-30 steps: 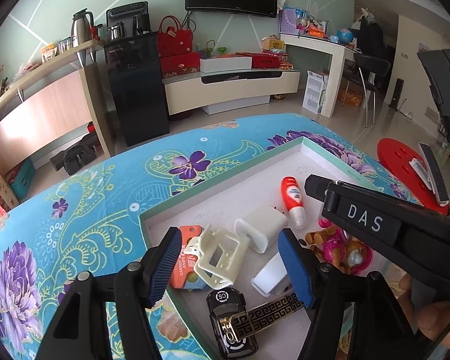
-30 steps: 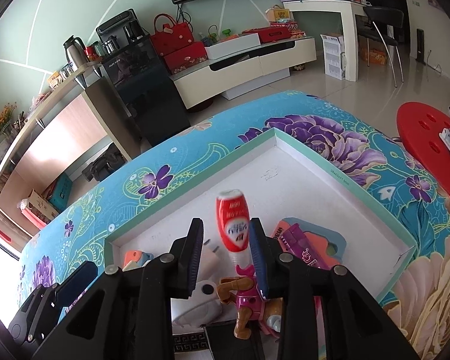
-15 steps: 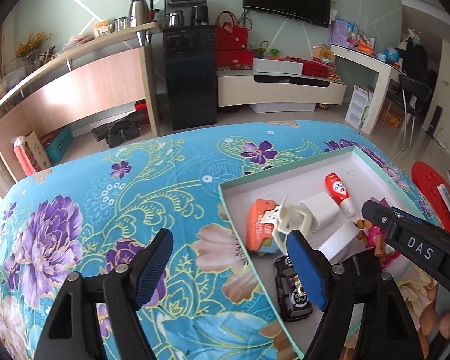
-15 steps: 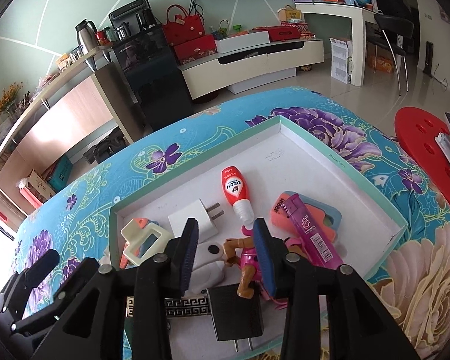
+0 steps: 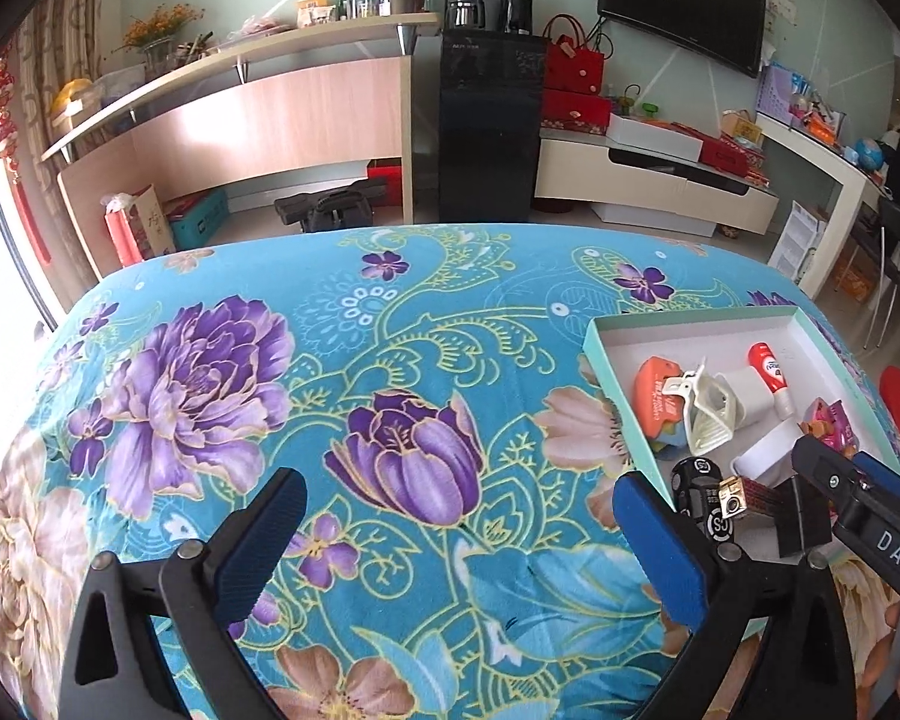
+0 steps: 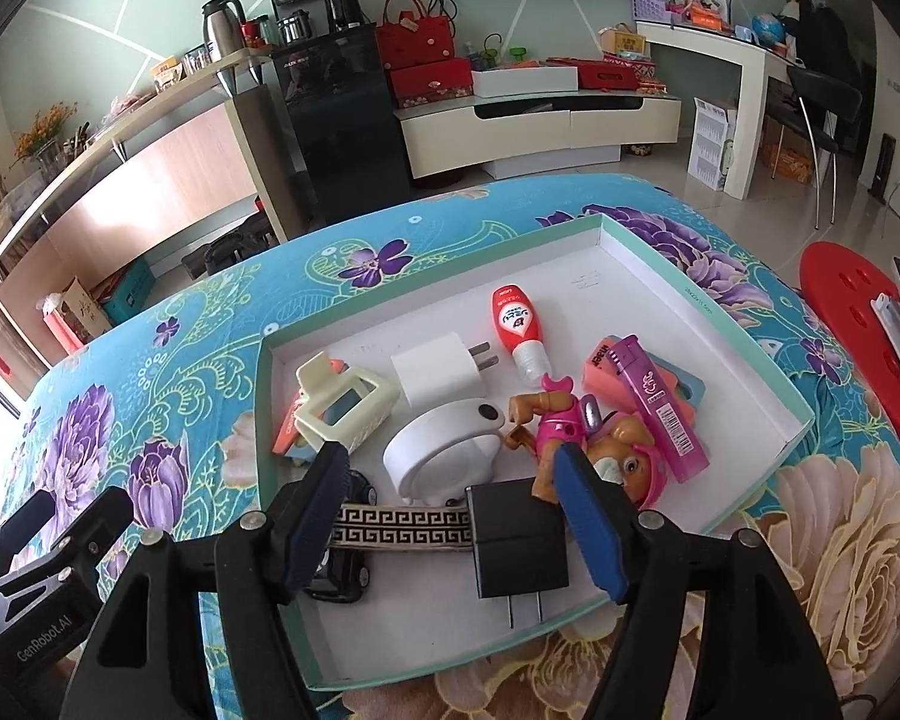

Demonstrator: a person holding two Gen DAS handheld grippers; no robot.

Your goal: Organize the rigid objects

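A shallow white box with a teal rim point(image 6: 744, 360) lies on the flowered cloth. In it lie a red-and-white bottle point(image 6: 516, 324), a white plug point(image 6: 438, 375), a cream claw clip point(image 6: 342, 408), a white round device point(image 6: 444, 456), a pink toy pup point(image 6: 576, 438), a magenta pack point(image 6: 660, 408), a black charger point(image 6: 519, 546) and a black toy car point(image 6: 342, 570) under a patterned strap. My right gripper point(image 6: 450, 471) hovers over the box's near half, jaws opening, pressing on nothing. My left gripper point(image 5: 456, 516) hangs over bare cloth left of the box rim point(image 5: 624, 414), jaws opening and empty.
The flowered cloth point(image 5: 270, 360) covers the whole table and drops off at the far edge. A red stool point(image 6: 858, 348) with a phone on it stands to the right. A black cabinet point(image 5: 486, 132) and low shelves line the far wall.
The right gripper let go of the red-and-white bottle, which now lies in the box, then drew back and widened. The left gripper swung left, off the box to the cloth, and widened.
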